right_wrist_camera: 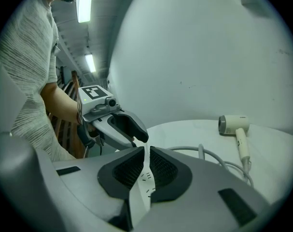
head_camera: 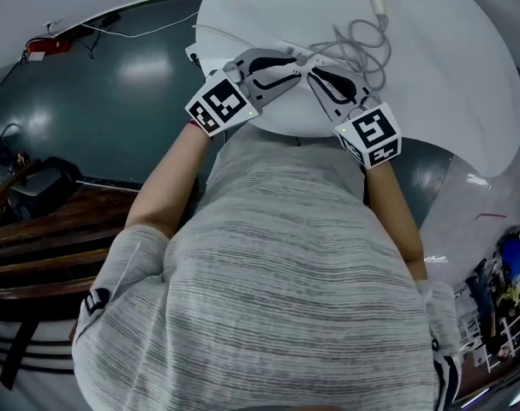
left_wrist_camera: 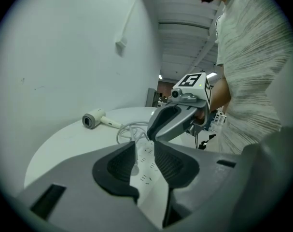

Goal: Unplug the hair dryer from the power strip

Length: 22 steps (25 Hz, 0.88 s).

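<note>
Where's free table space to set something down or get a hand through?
Free: table's wide right side, right of the cord coil; far-left top, left of the hair dryer. Crowded: near edge, left gripper and right gripper at the power strip.

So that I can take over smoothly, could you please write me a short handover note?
Left hand-held gripper: jaws slightly apart, empty, over the power strip.
Right hand-held gripper: shut, empty, over the same strip.
Hair dryer lies farther back on the white table, its cord coiled toward the strip.
Done: both hand-held grippers are at the strip.
Left: pull the dryer's cord out; it appears still plugged in.
</note>
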{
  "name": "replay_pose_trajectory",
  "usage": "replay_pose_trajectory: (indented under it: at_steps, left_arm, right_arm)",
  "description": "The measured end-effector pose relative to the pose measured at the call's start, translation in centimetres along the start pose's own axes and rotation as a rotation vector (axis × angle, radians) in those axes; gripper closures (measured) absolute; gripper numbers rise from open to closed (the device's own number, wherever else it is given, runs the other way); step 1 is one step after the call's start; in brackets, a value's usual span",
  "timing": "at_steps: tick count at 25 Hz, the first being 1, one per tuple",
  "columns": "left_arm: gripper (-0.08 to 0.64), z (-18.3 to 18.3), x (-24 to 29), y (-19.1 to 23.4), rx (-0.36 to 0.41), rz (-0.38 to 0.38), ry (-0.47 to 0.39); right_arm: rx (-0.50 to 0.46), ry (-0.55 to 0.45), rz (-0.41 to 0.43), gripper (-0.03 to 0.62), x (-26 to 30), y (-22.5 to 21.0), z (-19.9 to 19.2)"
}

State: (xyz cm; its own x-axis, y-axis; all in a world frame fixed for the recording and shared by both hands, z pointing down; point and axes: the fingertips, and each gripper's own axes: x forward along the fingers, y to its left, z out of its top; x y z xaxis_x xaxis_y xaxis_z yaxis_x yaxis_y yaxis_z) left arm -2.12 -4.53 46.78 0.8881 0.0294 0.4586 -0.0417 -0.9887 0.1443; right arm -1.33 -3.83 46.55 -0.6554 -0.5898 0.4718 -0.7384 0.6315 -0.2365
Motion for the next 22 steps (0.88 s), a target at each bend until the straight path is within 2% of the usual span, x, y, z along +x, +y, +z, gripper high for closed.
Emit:
replay_pose_trajectory:
  at_steps: [4,6,11,15,17,22]
  left_arm:
    - [0.32,-1.7,0.5,0.2,0.057,-0.025,0.081]
    - [0.276,-2.6,1.0,0.4,0.09,-0.037,0.128]
    - [0.208,-4.1,1.7,1.1,0.164,-0.075,0.214]
    - [0.138,-5.9,2.6,1.0,0.251,-0.138,0.321]
    - [0.123,-6.3,3.2,1.1,0.295,-0.16,0.358]
    - [0.109,-7.2,4.5,1.6,0.343,-0.192,0.409]
  right_arm:
    - [-0.007,0.034,-0.002,0.561,0.8,-0.3,-0.6]
    - [-0.004,0.048,-0.001,0.56,1.1,-0.6,-0.9]
    - [0.007,0.079,0.008,0.545,1.8,-0.7,-1.3]
    - [0.007,0.095,0.009,0.535,1.8,-0.6,-1.6]
    - [0.009,0.101,0.008,0.534,1.7,-0.7,-1.7]
    - [0.002,0.117,0.002,0.525,1.4,-0.7,-1.9]
